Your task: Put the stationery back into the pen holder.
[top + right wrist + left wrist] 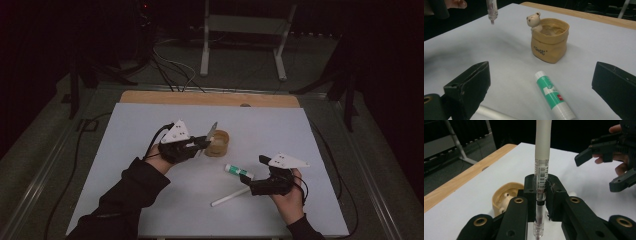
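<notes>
Nearest, the right gripper rests low, jaws apart, empty, over a white stick on the desk. Just beyond lies a green glue stick. Farther left, the left gripper is clamped on a pen, beside the bear cup.

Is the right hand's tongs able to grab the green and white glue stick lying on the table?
Probably yes: the right tongs are open, and the green and white glue stick lies just ahead between the jaws with nothing covering it.
</notes>
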